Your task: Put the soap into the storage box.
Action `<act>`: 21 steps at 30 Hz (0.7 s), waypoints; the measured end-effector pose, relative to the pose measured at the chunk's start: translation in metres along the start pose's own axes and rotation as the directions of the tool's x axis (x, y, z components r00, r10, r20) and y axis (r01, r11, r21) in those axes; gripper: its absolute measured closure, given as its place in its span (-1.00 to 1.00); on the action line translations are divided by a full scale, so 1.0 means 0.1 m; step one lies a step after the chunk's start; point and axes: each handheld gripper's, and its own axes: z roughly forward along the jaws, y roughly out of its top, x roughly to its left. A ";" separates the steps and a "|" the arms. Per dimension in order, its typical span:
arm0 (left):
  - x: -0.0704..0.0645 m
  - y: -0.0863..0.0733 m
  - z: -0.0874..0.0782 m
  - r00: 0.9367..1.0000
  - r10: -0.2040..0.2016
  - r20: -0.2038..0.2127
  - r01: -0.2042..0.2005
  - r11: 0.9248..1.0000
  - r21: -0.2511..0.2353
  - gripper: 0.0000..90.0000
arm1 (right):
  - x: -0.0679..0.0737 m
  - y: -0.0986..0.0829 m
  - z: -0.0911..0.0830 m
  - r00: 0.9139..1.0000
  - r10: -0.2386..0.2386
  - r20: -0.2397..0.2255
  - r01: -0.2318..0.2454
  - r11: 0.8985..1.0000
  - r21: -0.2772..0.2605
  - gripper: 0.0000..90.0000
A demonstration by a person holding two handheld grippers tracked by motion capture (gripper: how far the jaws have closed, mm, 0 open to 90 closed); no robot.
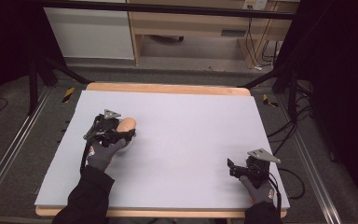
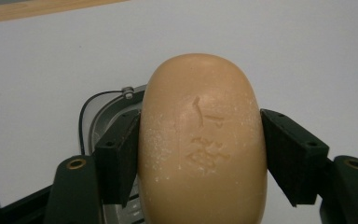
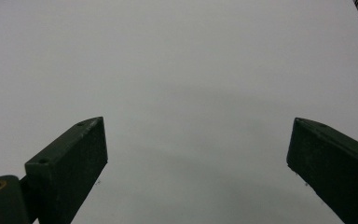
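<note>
Nearest the person, close to the tabletop's near right corner, the right tongs rest low over the pale grey surface in a gloved hand. In the right gripper view their two black jaws stand wide apart with nothing but bare tabletop between them, and the right tongs hold nothing.

Farther in, on the left half of the tabletop and nearer its left edge than its middle, the left tongs are carried by the other gloved hand, whose dark sleeve comes up from the near edge. These tongs are clamped on a tan, oval bar of soap. In the left gripper view the left tongs press the soap's two long sides, one pad against each, and the bar of soap stands lengthwise between them with its rounded end pointing away. Its face carries a stamped mark and a dusting of pale flecks.

Just below and behind the soap, in that same view, a rounded grey rim with a thin black wire looped beside it peeks out; it looks like a shallow dish, though too little of it is visible to be sure, nor can I tell whether the soap touches it.

Beyond the grey surface, a strip of the tabletop's wooden far edge runs along the back.
</note>
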 end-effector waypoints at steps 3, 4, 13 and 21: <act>0.03 -0.01 0.03 1.000 -0.004 -0.007 0.004 1.000 0.005 -0.29 | 0.00 0.00 0.00 1.000 -0.002 0.001 0.002 1.000 0.000 -0.88; 0.04 -0.02 0.03 1.000 -0.006 -0.010 0.006 1.000 0.007 -0.29 | 0.00 0.00 0.00 1.000 -0.002 0.001 0.002 1.000 0.000 -0.88; 0.11 -0.09 0.07 1.000 -0.013 -0.021 0.014 0.999 0.029 -0.29 | 0.00 0.00 0.00 1.000 -0.002 0.001 0.002 1.000 0.000 -0.88; 0.14 -0.12 0.09 0.999 -0.018 -0.026 0.019 0.999 0.033 -0.29 | 0.00 0.00 0.00 1.000 -0.002 0.000 0.002 1.000 0.002 -0.88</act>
